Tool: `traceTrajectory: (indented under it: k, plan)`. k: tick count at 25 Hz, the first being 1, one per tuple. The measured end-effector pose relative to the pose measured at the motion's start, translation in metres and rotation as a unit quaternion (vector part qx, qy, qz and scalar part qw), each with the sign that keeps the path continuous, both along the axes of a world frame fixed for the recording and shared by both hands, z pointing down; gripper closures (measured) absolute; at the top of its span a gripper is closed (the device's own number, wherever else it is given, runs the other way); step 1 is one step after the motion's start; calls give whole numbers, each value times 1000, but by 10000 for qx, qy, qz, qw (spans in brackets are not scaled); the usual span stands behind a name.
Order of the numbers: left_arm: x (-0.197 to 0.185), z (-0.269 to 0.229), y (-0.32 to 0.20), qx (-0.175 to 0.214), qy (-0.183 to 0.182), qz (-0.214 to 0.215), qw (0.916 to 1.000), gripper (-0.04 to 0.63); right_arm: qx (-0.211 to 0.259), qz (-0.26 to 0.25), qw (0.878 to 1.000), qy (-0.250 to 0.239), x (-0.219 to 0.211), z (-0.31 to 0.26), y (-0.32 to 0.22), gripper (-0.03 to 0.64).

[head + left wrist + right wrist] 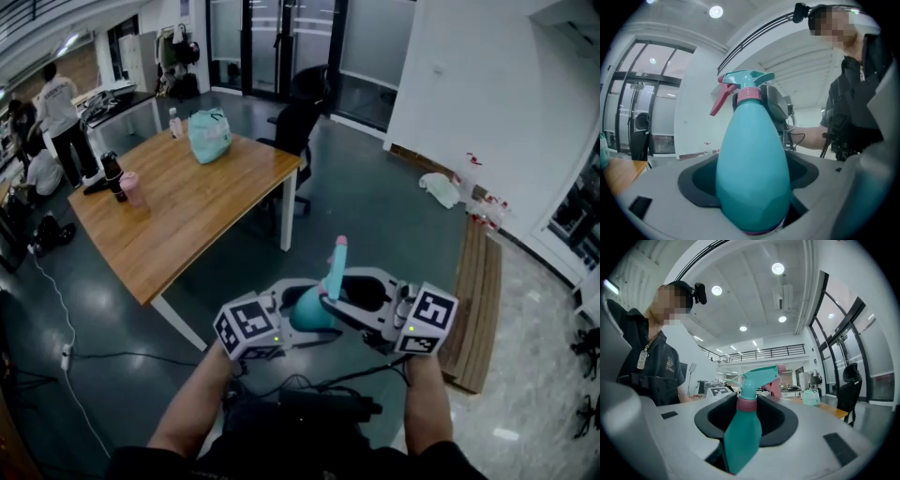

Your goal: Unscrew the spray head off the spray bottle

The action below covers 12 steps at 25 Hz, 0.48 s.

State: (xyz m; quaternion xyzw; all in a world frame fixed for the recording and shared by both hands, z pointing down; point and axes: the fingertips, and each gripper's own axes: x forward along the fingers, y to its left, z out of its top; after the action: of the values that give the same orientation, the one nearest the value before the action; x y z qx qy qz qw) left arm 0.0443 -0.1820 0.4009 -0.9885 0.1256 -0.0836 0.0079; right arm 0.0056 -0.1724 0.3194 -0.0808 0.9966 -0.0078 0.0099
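Left gripper [291,319] and right gripper [366,302] clench the teal egg-shaped plastic spray bottle [752,173] — better move one onto its pink-triggered spray head [745,82] (body steady).

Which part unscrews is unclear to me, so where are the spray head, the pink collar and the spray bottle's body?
spray head [748,78]: left gripper view, teal top.
pink collar [749,95]: left gripper view, front of the ring.
spray bottle [752,173]: left gripper view, middle of the teal body.
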Motion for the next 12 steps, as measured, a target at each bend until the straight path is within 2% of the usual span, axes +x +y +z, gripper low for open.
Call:
traceTrajectory:
  k: [5, 12]
  plan:
    - [2, -5, -13, 51, 300, -441, 9986, 187, 117, 410, 9991, 15, 1, -4, -9, 466]
    - [-7, -8, -31, 190, 404, -1108, 9928, 187, 318, 1069, 9935, 223, 2, -5, -18, 462]
